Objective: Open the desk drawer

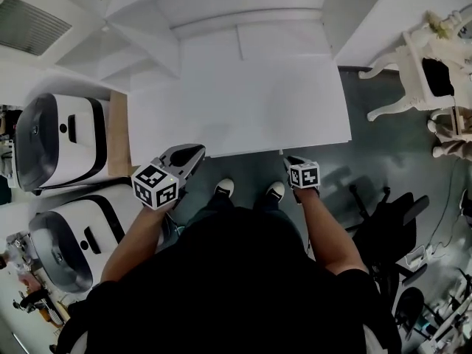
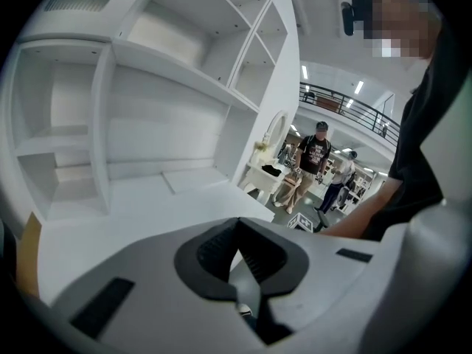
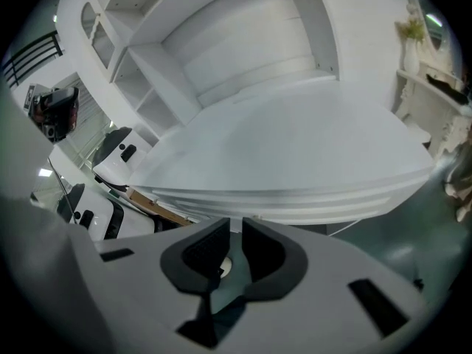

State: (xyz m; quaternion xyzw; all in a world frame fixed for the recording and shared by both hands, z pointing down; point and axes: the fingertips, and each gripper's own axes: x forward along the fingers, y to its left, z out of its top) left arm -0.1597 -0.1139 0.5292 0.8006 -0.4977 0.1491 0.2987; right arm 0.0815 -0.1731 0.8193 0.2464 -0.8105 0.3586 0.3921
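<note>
- The right claw [image 3: 234,227] points down at the front edge of the counter [image 3: 295,124]. Its jaws stand a narrow slit apart with nothing pressed between them.
- The left claw [image 2: 237,223] is closed and empty, near the same edge.
- The drawer [image 3: 295,206] seems to be the shut band under the top; no handle shows clearly.
- With so slim a gap, the right claw could butt the front instead of catching a lip, then slip off on the pull.
- The person's shoes [image 1: 225,188] stand just below the edge, so a drawer sliding out could strike the legs.
</note>
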